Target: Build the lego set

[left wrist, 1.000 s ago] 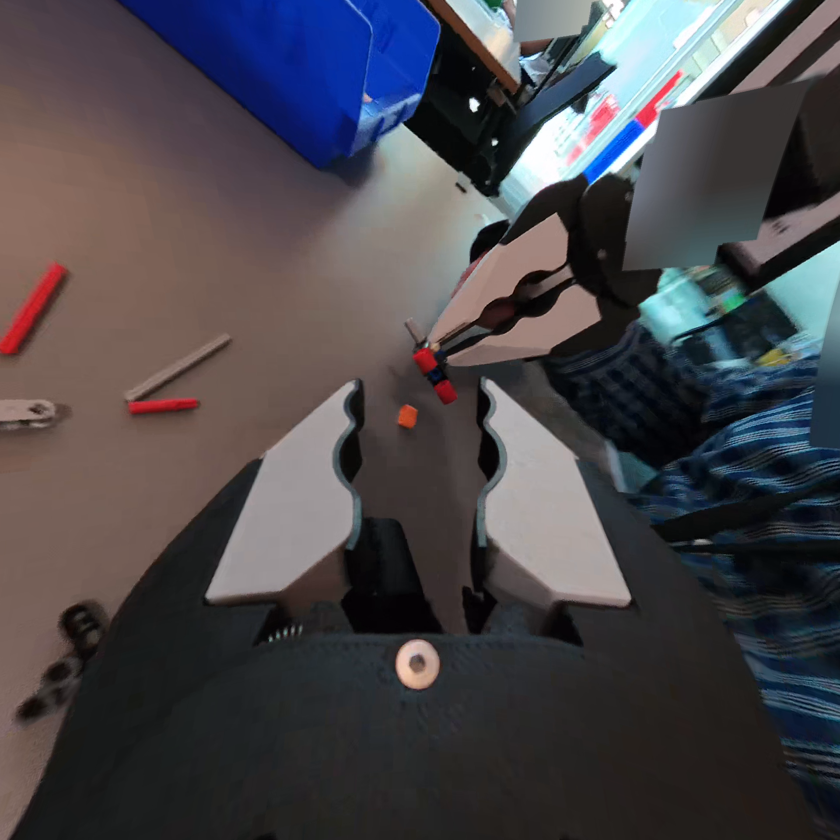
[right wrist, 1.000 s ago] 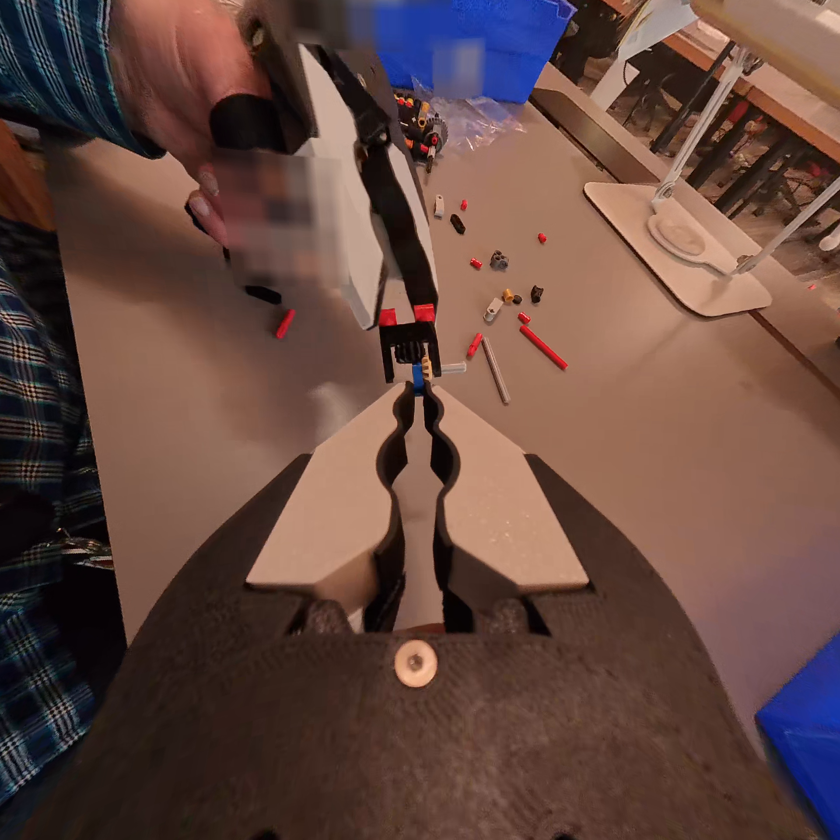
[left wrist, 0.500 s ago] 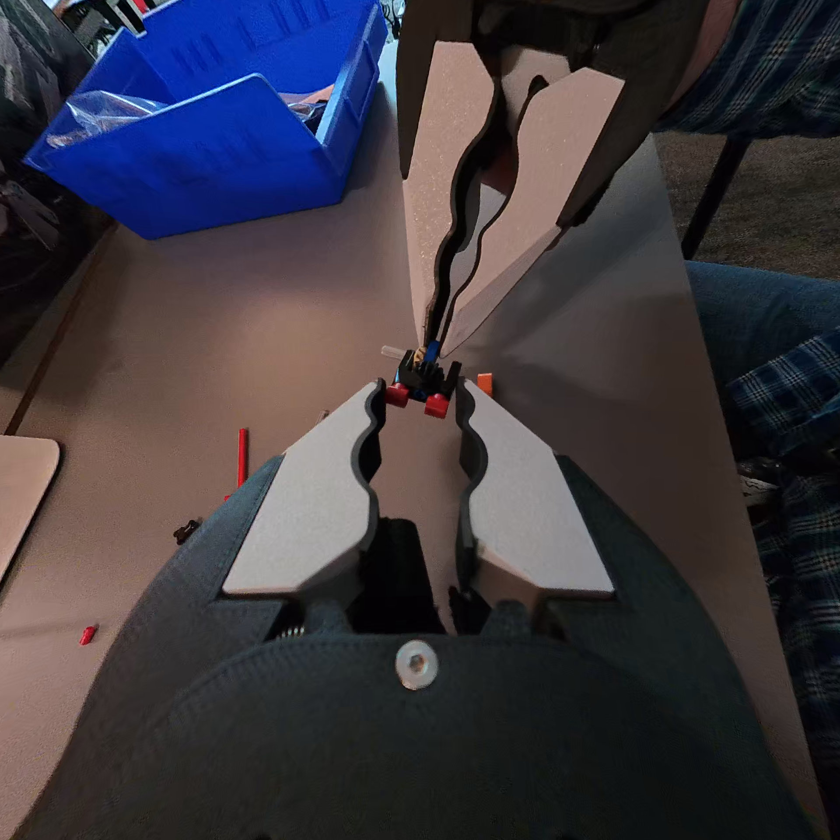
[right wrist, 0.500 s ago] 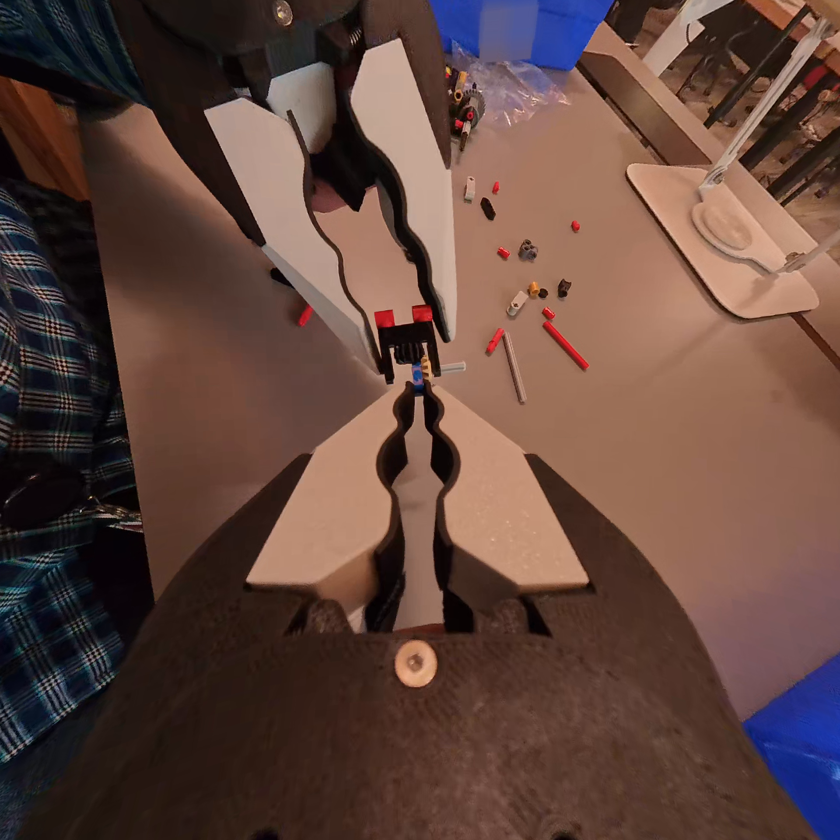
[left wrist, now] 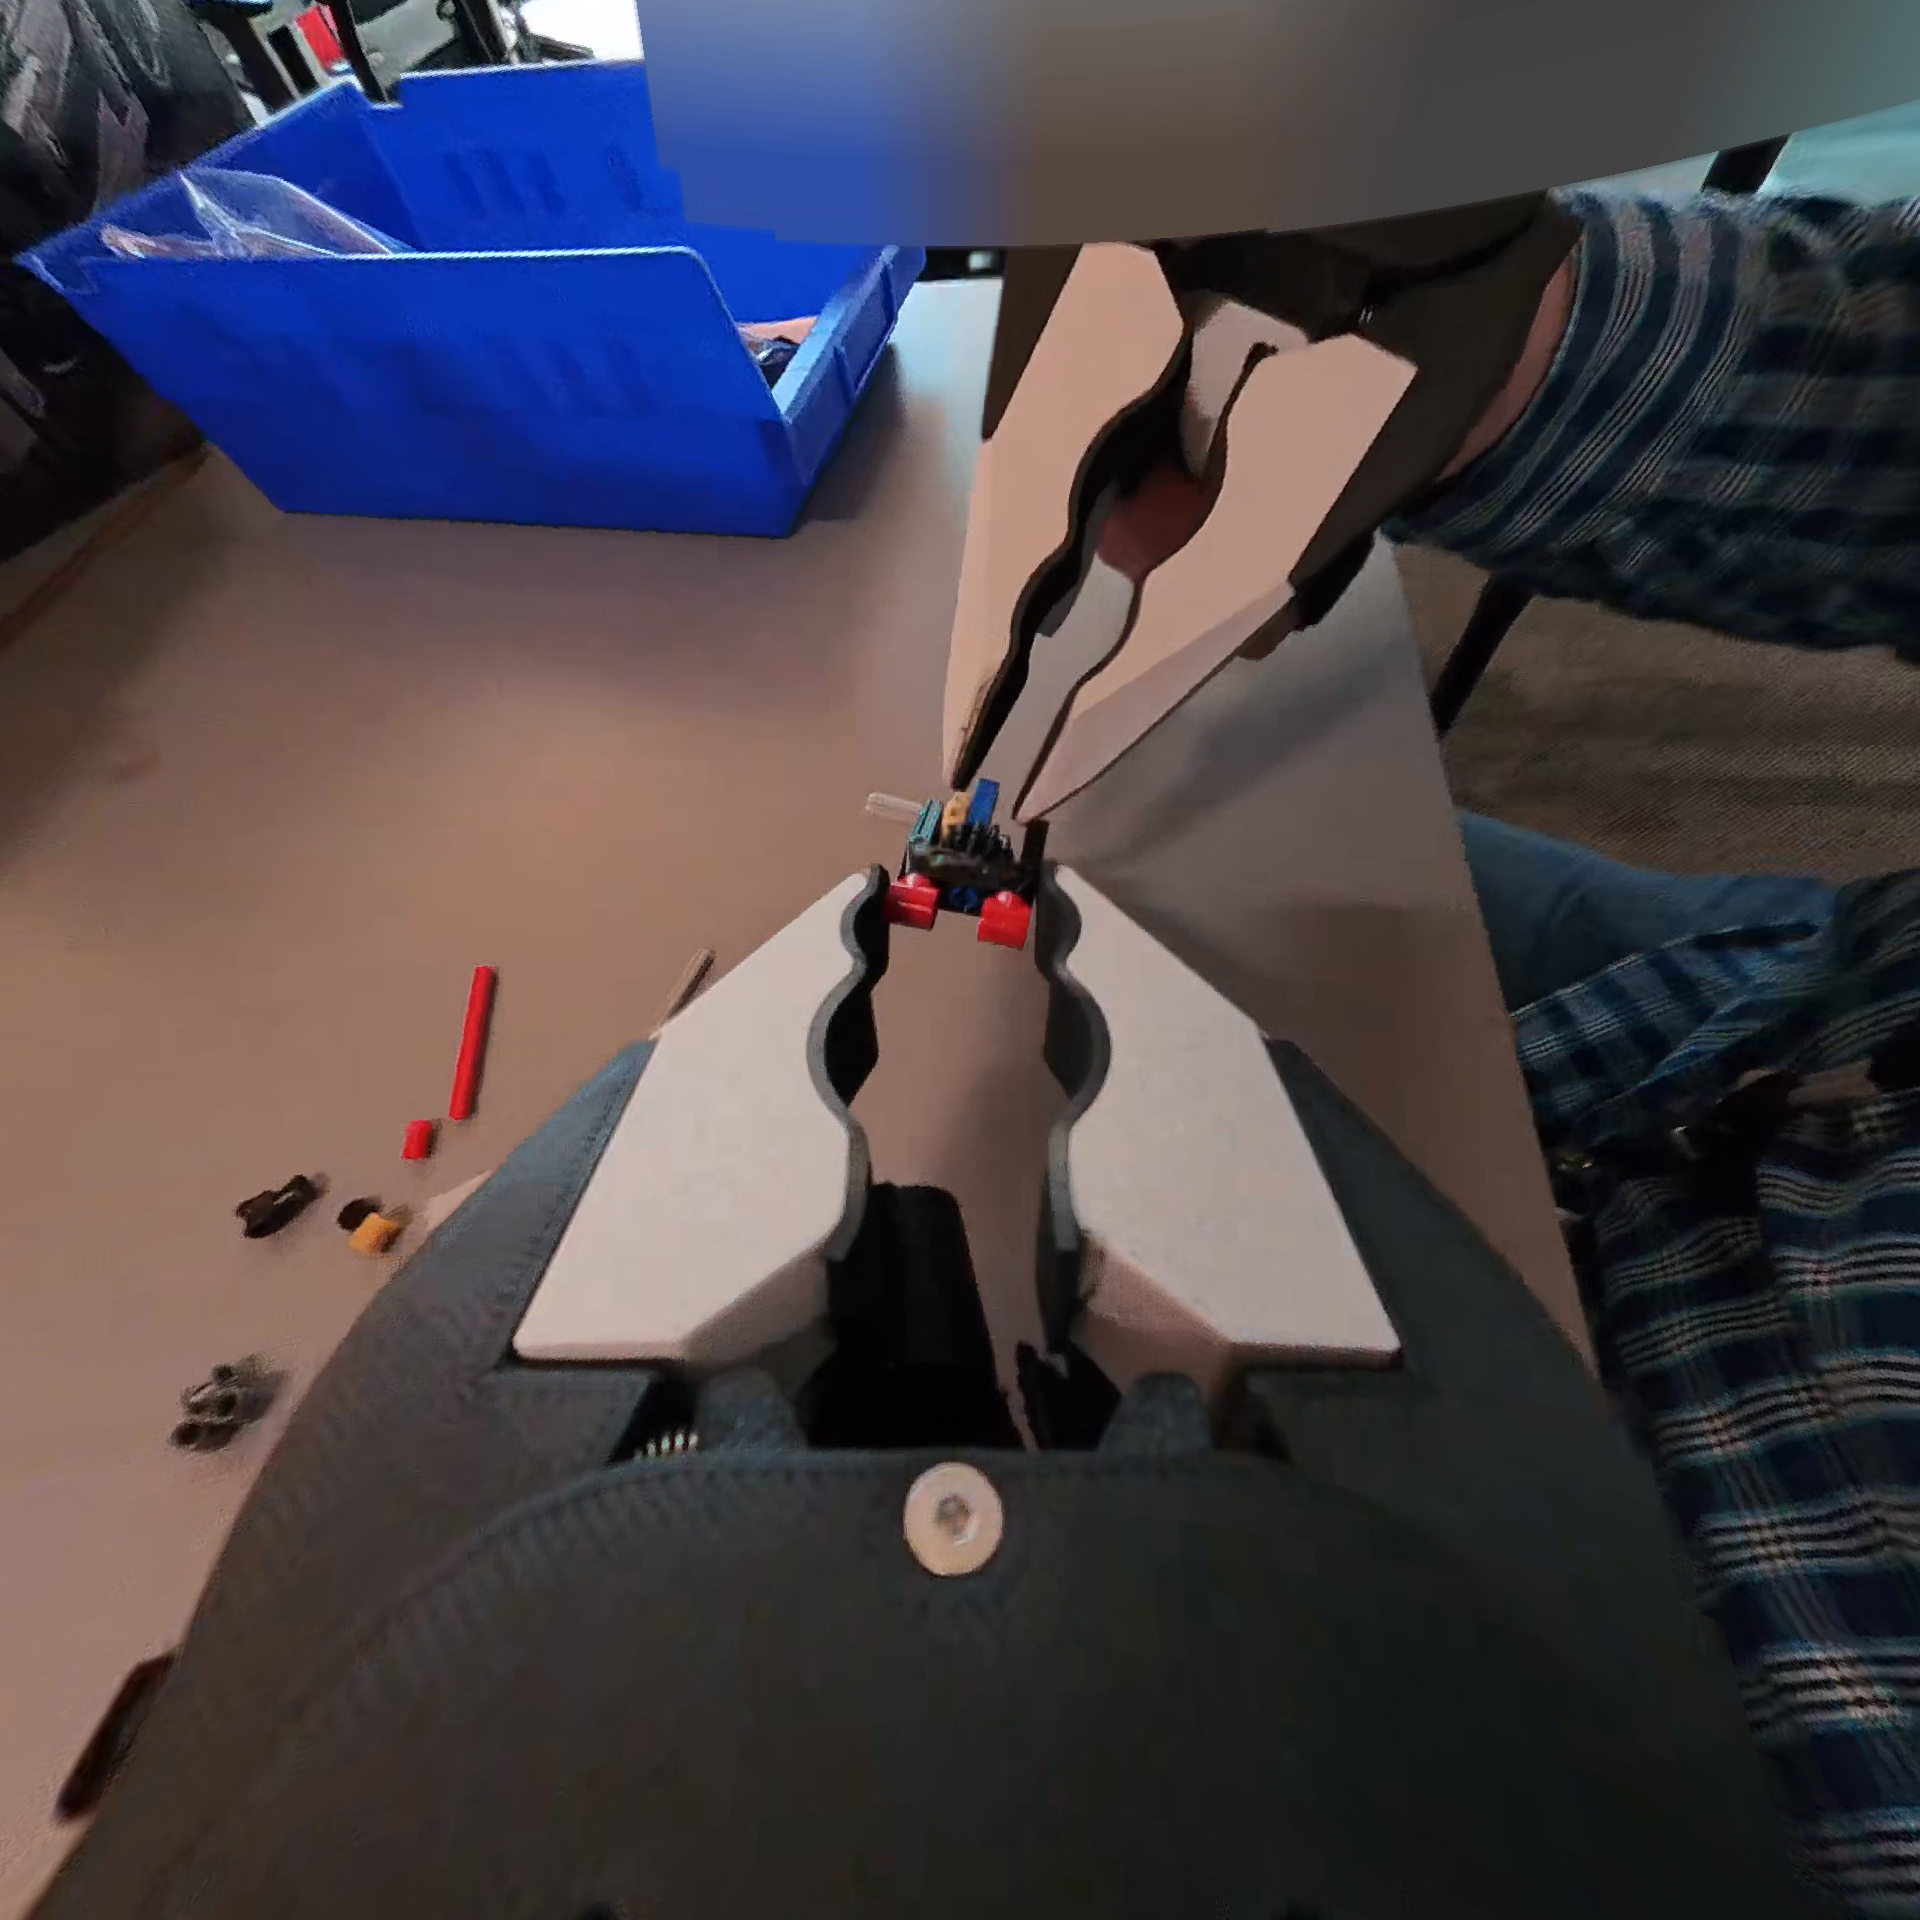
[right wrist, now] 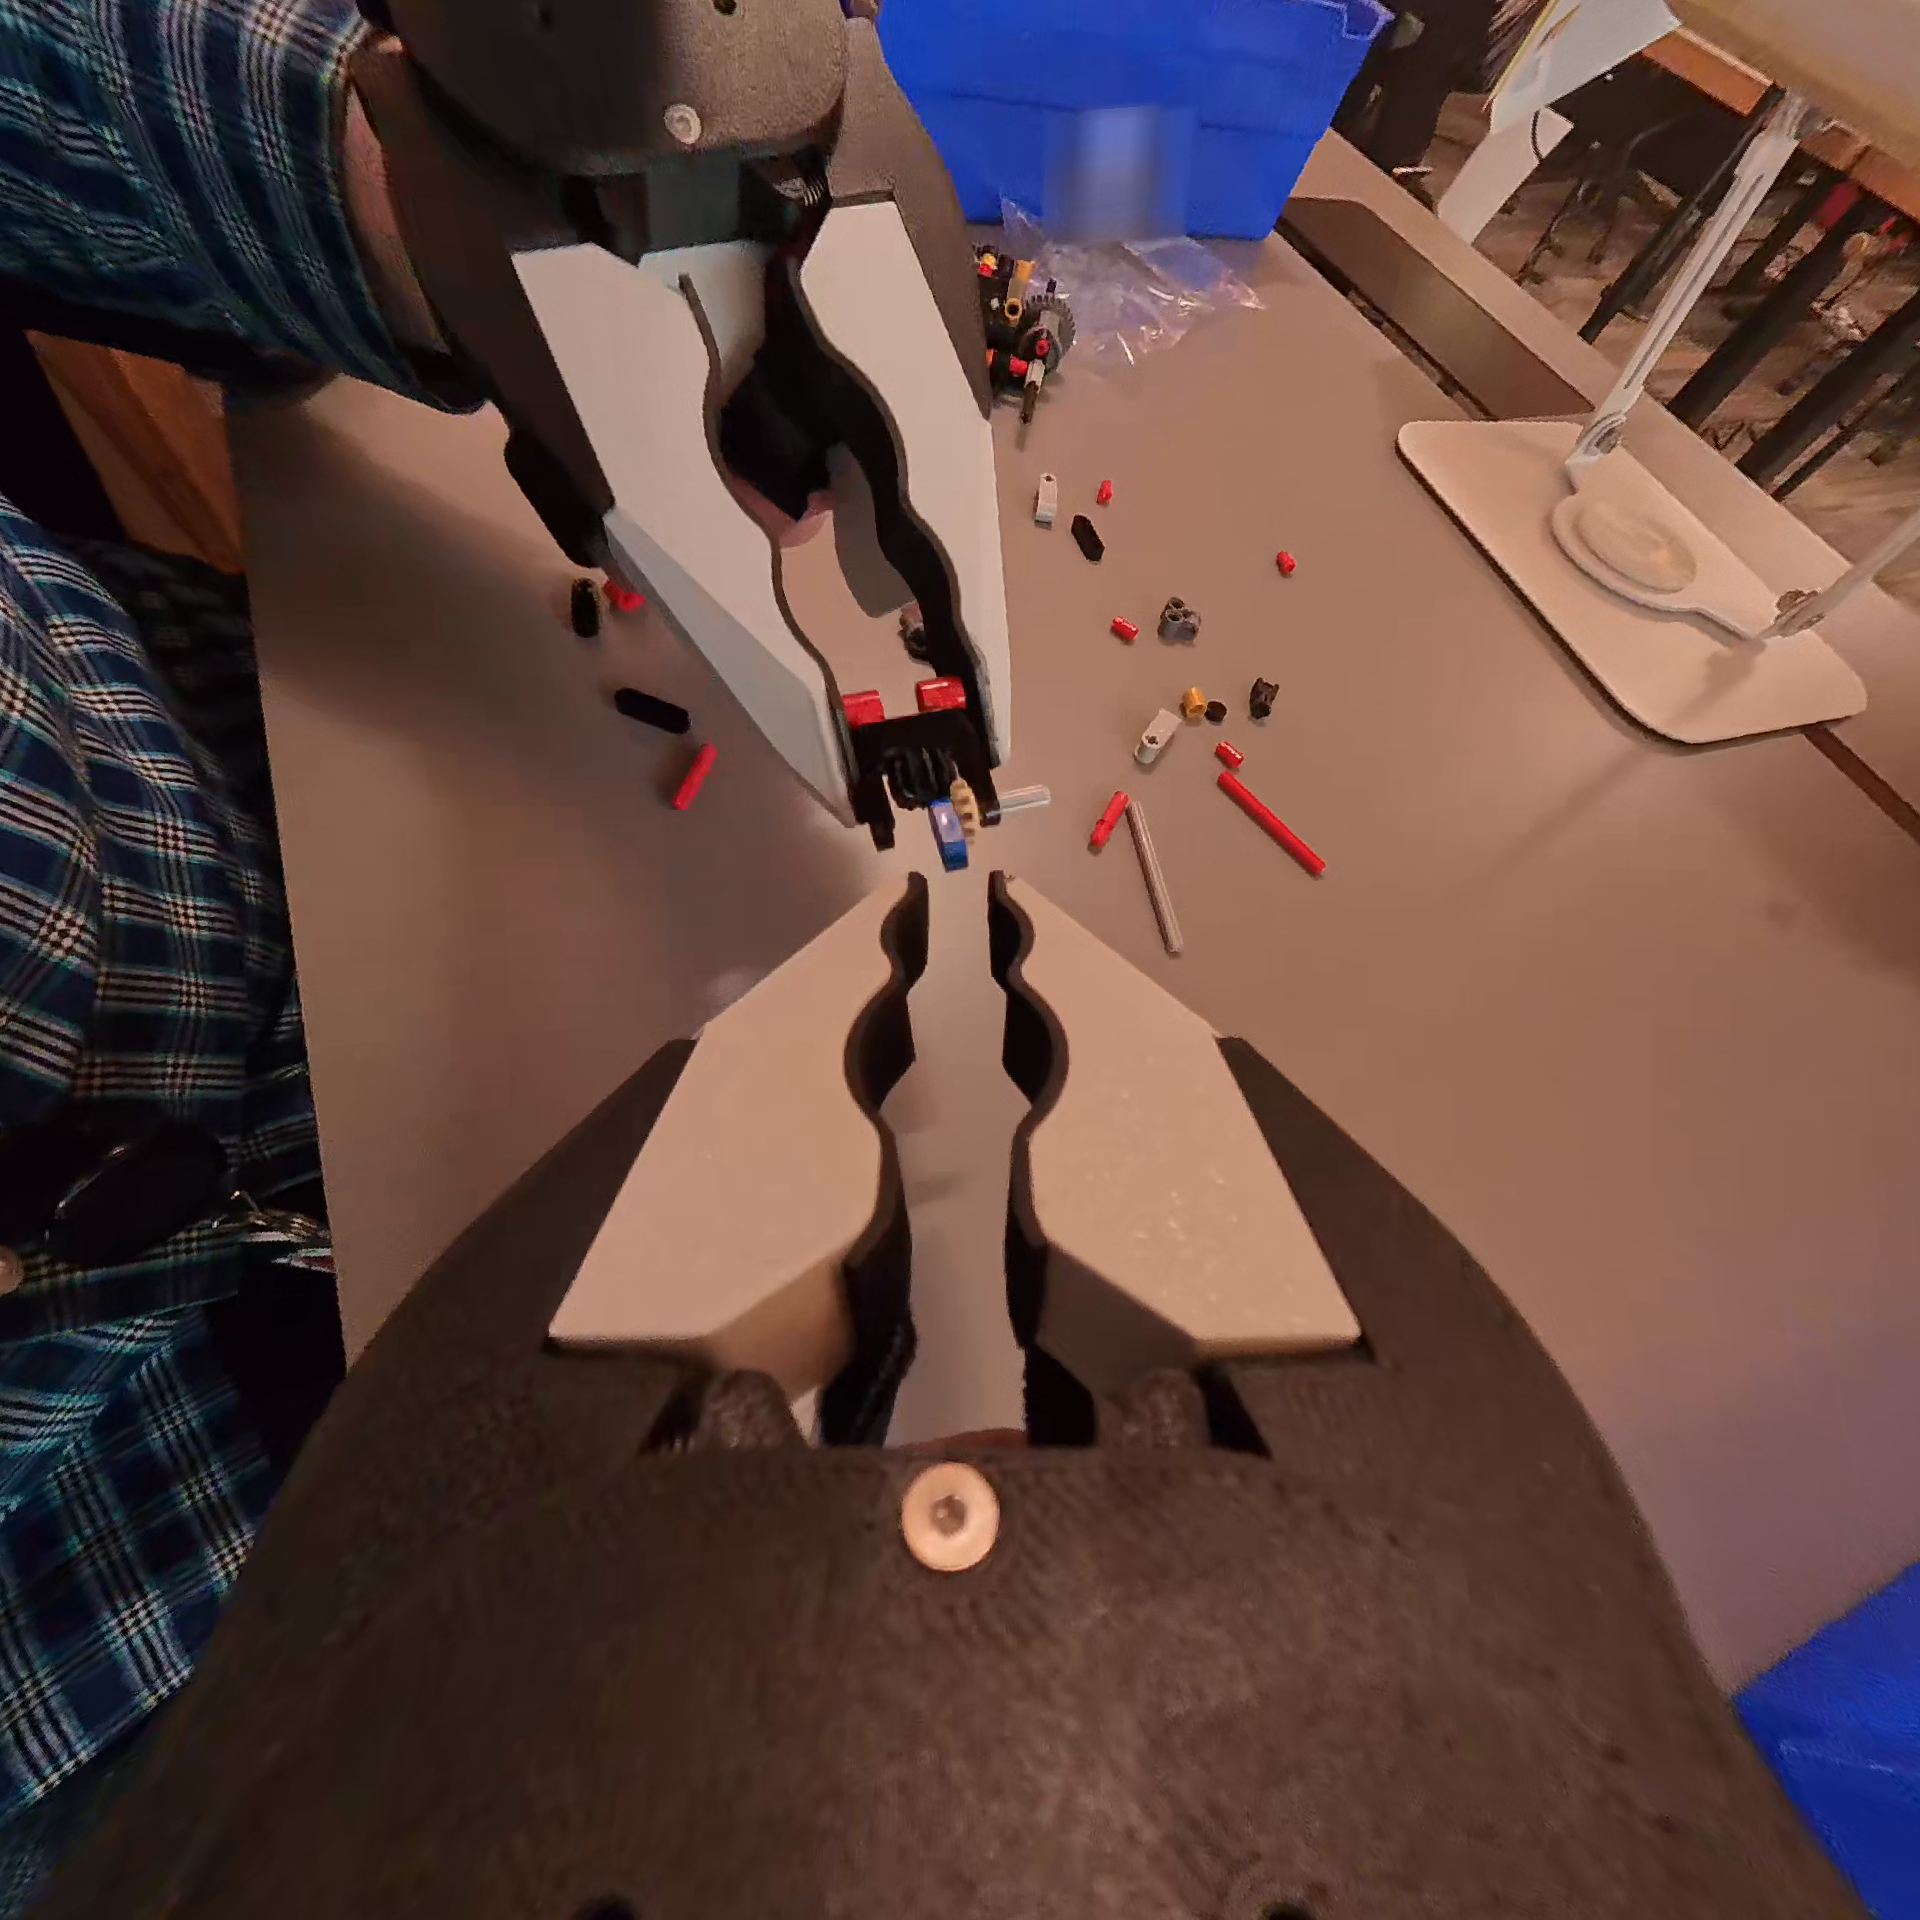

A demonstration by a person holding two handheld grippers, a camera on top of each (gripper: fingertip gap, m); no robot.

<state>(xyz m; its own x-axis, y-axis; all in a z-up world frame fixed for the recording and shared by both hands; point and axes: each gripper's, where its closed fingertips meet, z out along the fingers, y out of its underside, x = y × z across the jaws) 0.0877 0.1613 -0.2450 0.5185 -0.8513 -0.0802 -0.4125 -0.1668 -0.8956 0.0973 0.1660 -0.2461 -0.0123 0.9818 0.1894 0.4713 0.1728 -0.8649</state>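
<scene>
gripping the lego assembly (left wrist: pixel 961 868), left gripper (left wrist: pixel 961 914) faces parted right gripper (right wrist: pixel 951 883).

Grey-brown table (right wrist: pixel 1558 1143), matte top. Blue plastic bin (left wrist: pixel 499 384) at far edge. White lamp base (right wrist: pixel 1621 582) with slanted arm, right side. Carpeted floor (left wrist: pixel 1662 748) beyond; dark chair legs (right wrist: pixel 1766 281) behind.

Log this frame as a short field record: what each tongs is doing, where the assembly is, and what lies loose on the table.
left tongs: shut on the small assembly, gripping its black frame
right tongs: open, tips just short of the blue piece
assembly: held above the table
loose parts: long red axle, grey axle, small red and black pins
background: blue bin
</scene>
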